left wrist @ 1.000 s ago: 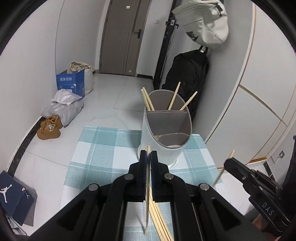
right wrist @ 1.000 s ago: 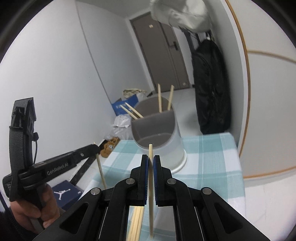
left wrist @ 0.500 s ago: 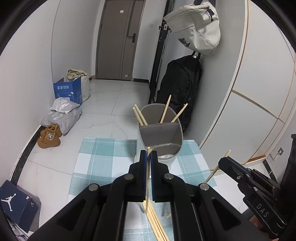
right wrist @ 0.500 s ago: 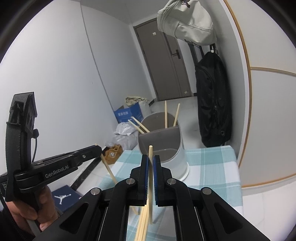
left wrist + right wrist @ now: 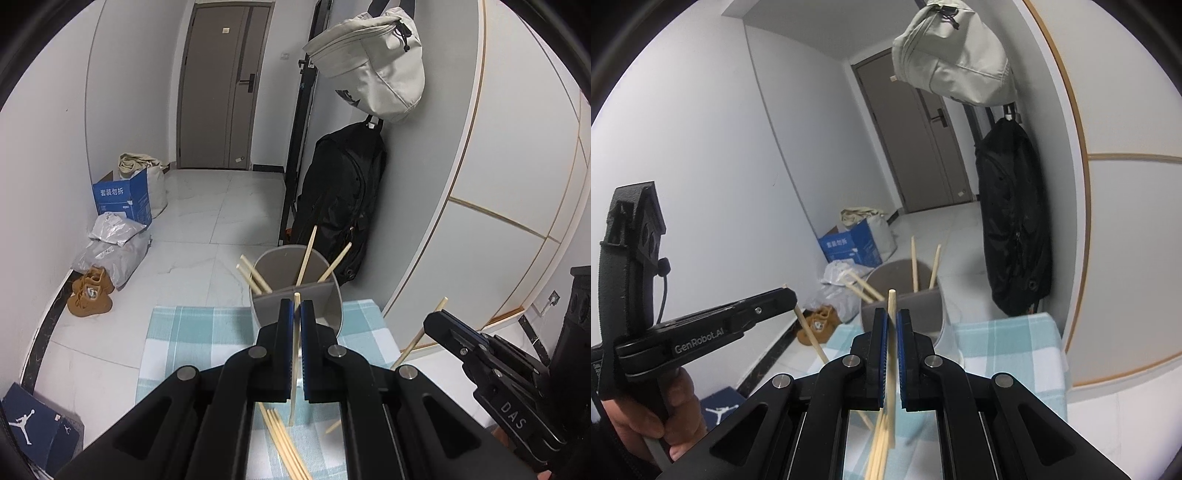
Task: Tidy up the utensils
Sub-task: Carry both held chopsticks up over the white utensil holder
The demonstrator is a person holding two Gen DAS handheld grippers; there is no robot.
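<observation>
Above the checked tabletop [image 5: 192,332], left tongs [image 5: 296,314] and right tongs [image 5: 893,325] each pinch one chopstick; either stick could snag the holder [image 5: 332,302] rim, or twist loose.

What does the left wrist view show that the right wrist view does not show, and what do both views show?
Only the left wrist view: the right gripper seen from the side, shut on a thin wooden chopstick.

Only the right wrist view: the left gripper seen from the side, and the person's hand on its handle.

Both: the grey divided utensil holder with four chopsticks inside, the teal checked cloth, loose chopsticks lying on it, the black backpack and the brown shoes.
</observation>
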